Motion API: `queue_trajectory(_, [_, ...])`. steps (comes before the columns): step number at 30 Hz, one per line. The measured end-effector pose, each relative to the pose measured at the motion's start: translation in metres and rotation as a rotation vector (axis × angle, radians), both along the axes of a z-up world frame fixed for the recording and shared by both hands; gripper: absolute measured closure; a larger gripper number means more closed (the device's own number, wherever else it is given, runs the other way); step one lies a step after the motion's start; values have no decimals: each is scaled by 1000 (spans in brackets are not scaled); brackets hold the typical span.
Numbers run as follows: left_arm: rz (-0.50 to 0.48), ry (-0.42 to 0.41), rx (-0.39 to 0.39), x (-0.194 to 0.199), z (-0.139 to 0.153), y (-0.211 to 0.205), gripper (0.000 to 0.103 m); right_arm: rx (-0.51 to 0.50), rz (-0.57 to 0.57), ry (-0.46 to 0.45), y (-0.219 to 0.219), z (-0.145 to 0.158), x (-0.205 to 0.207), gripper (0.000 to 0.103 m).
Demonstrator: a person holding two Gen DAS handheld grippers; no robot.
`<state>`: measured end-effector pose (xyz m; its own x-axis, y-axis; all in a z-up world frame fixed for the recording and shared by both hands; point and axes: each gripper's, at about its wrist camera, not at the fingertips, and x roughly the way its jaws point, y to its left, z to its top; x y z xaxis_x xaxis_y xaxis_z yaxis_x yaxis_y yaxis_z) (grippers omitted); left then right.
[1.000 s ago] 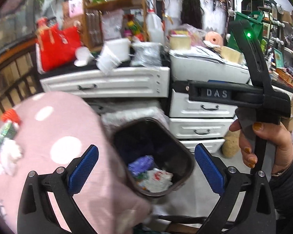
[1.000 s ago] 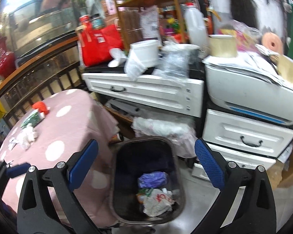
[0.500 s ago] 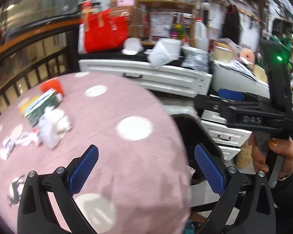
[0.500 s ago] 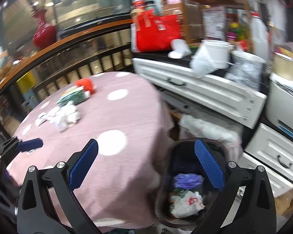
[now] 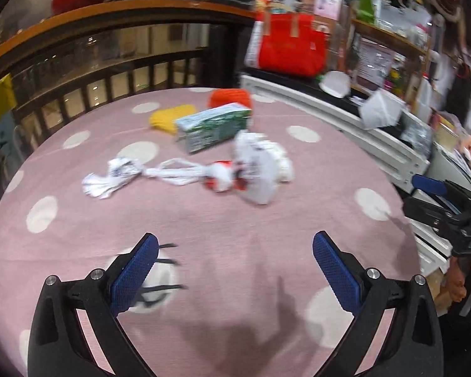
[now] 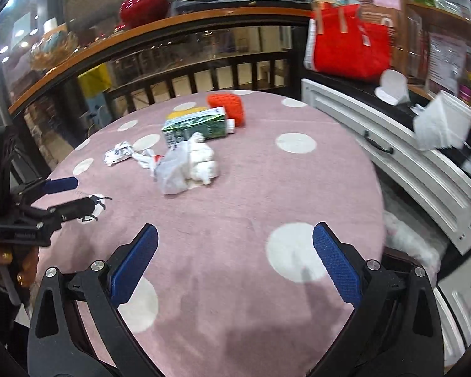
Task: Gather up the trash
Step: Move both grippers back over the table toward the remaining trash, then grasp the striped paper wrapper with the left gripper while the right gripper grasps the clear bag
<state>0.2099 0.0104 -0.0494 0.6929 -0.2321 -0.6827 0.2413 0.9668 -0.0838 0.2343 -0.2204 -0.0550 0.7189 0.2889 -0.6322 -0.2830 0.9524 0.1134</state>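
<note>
Trash lies on a round table with a pink, white-dotted cloth (image 5: pixel 235 226) (image 6: pixel 235 213). A green carton (image 5: pixel 213 125) (image 6: pixel 196 124) lies on its side. In front of it sit a crumpled white plastic bag with tissue (image 5: pixel 260 169) (image 6: pixel 188 166) and a twisted white wrapper (image 5: pixel 110 176) (image 6: pixel 117 154). My left gripper (image 5: pixel 234 270) hangs open over the near part of the table, nothing between its fingers. My right gripper (image 6: pixel 234 265) is open and empty too, above the table's near right side.
An orange object (image 5: pixel 230 97) (image 6: pixel 227 106) and a yellow one (image 5: pixel 168 119) lie behind the carton. White drawer units (image 6: pixel 392 157) crowd the table's right edge. A dark wooden railing (image 6: pixel 188 78) runs behind. A red bag (image 6: pixel 351 50) stands on the cabinet.
Both views have swung left and up, from the black bin by the drawers onto the table top. The trash pile now lies ahead. Both grippers have stayed open.
</note>
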Motion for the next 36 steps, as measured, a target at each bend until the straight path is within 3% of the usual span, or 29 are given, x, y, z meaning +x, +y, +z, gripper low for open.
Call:
queue_trajectory(10, [140,24,4,28,-4,74,7,66,120,71,61,-4,55,6])
queue_trajectory(15, [159,67,22,53,-14,89,15,7,171,101,102,-13,80,19])
queue_trajectory(21, [176,110,73,96,-26,99,23,-35,164,159,125,-34,106,46])
queue_trajectory(26, [163,110,121,121,-31,93,25,-39,176,184,131,-41,109,83])
queue_trajectory(31, [153,127,165,137,-37,86,43,-29,183,187,126,-40,102,94])
queue_trajectory(35, [153,128,173,137,-37,84,74,-5,187,174,120,-34,92,95])
queue_trajectory(36, [159,129,173,136,-37,84,75,1,189,170,118,-33,89,95])
